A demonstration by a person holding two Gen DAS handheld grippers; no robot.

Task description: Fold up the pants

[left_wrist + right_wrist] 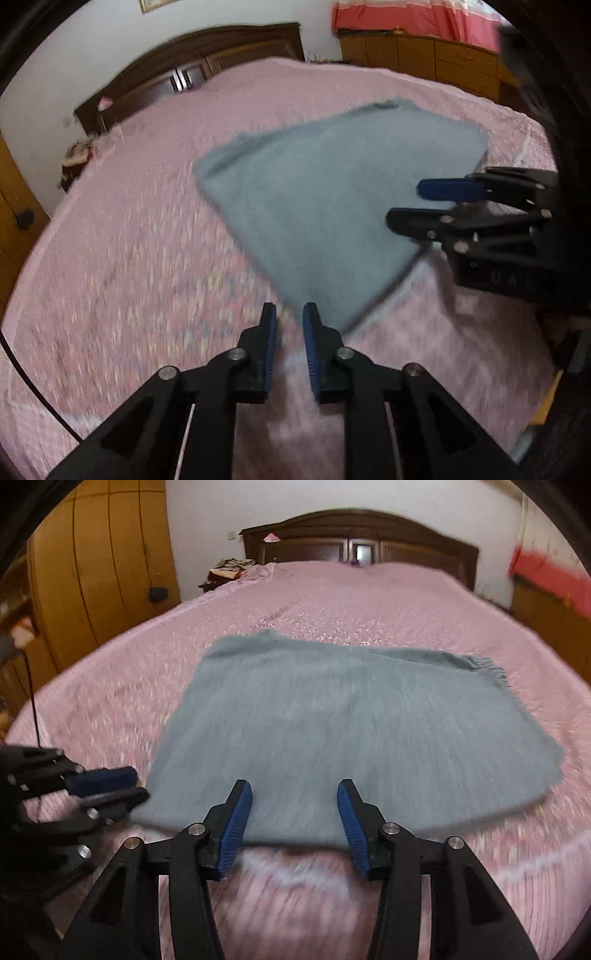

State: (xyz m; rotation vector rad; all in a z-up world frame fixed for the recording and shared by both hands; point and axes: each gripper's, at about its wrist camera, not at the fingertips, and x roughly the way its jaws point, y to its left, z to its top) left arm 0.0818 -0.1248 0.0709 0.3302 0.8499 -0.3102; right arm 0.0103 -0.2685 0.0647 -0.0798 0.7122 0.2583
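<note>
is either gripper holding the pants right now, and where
Nothing is held. The left gripper and right gripper both have open, empty jaws; the folded pants lie loose on the bed.

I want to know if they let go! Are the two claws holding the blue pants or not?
Left gripper: open a little, holding nothing.
Right gripper: open, nothing in it; pants lie on the bed.

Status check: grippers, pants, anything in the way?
Left gripper open, empty. Right gripper open, empty. Pants folded flat on bed. Nothing in the way.
</note>
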